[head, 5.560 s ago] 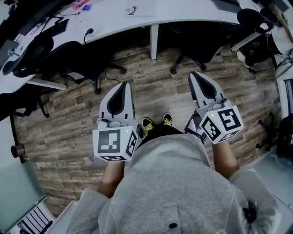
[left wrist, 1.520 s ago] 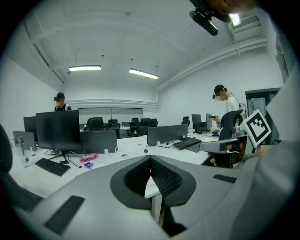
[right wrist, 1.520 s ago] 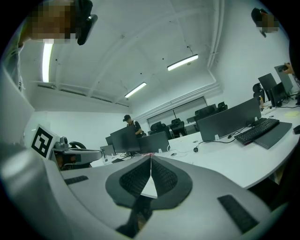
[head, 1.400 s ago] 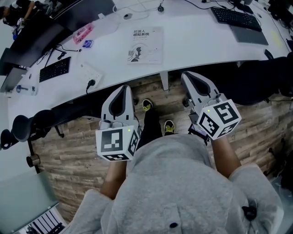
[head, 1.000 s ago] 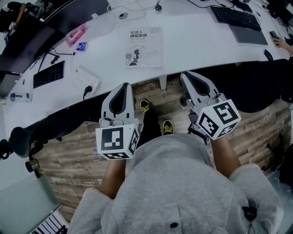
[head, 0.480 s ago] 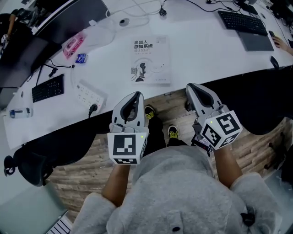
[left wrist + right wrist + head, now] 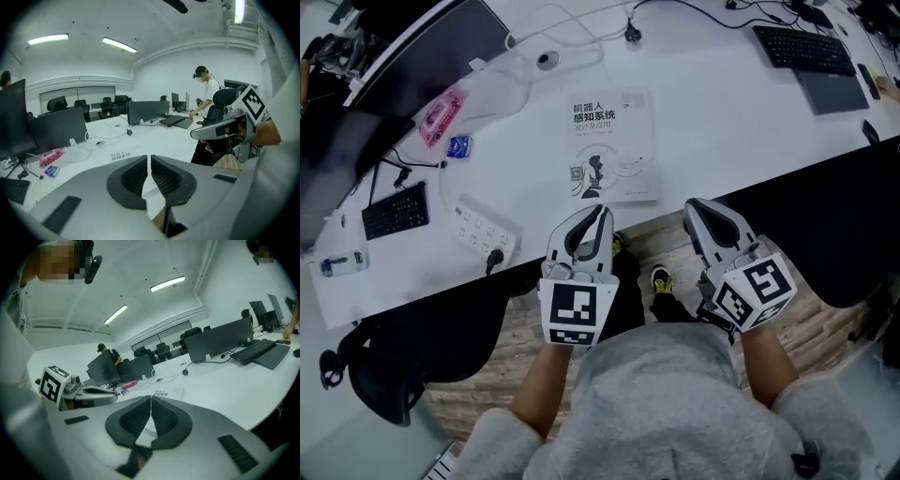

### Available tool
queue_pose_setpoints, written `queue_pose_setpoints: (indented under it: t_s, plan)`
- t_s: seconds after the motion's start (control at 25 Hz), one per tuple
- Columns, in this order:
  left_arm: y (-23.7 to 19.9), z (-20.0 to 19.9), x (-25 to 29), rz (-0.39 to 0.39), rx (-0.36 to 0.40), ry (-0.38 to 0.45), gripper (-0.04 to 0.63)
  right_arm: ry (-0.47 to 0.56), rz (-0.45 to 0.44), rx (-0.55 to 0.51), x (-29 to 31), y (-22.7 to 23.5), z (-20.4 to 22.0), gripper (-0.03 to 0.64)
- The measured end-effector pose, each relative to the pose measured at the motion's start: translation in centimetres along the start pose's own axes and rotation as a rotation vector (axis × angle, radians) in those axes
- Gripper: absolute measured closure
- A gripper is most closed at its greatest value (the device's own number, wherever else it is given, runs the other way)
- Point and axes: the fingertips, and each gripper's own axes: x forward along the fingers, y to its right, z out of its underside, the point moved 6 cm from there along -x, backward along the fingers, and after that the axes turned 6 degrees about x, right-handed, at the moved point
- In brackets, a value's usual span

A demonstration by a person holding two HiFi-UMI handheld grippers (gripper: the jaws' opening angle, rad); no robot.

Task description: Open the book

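White and smooth, the curved desk (image 7: 741,103) bears the closed book (image 7: 612,148), a flat rectangular paperback with a pale cover and dark print, lying near the front edge. Left gripper (image 7: 601,209), a grey shell with black ribbed pads (image 7: 136,176), has its jaws pressed together on nothing, tips just short of the book's near edge. Right gripper (image 7: 699,204), of the same build, is likewise closed and empty, just off the book's near right corner, by the desk edge.
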Motion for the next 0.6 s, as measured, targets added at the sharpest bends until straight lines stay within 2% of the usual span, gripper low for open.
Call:
queue_pose_setpoints:
  t_s: [0.12, 0.4, 0.6]
  plan:
    - [0.1, 0.7, 1.9, 0.045, 0.03, -0.027, 0.579, -0.012, 0.014, 0.018, 0.7, 0.7, 0.5, 0.591]
    - [0.4, 2.8, 5.8, 0.143, 0.102, -0.083, 0.514, -0.041, 0.066, 0.074, 1.7, 2.6, 2.4, 0.591]
    - [1.0, 4.3, 8.1, 0.217, 0.23, -0.142, 0.491, -0.067, 0.096, 0.118, 2.1, 3.7, 4.1, 0.591]
